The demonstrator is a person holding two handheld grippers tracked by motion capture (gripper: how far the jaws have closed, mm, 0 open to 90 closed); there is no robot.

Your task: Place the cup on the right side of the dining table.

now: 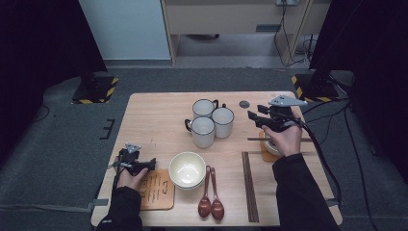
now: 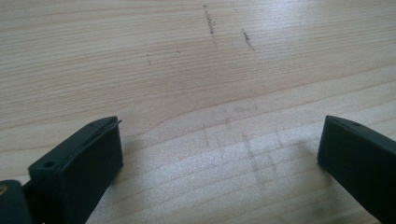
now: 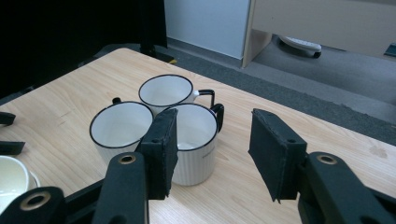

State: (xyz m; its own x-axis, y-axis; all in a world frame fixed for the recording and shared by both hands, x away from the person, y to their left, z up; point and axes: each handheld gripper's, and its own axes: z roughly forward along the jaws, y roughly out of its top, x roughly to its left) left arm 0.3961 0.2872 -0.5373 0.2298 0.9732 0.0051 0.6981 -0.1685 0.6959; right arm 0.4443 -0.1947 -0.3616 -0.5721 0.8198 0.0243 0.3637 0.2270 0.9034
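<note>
We find the right gripper (image 3: 212,154) half open and empty, centre frame, facing the mugs (image 3: 194,140). We advise squaring on the nearest rim before closing.

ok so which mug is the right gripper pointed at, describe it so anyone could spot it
On the light wooden table, three white ribbed mugs with black rims cluster behind the cream bowl. It is the mug nearest the right gripper, on the cluster's right in the high view, its black handle turned away.
</note>
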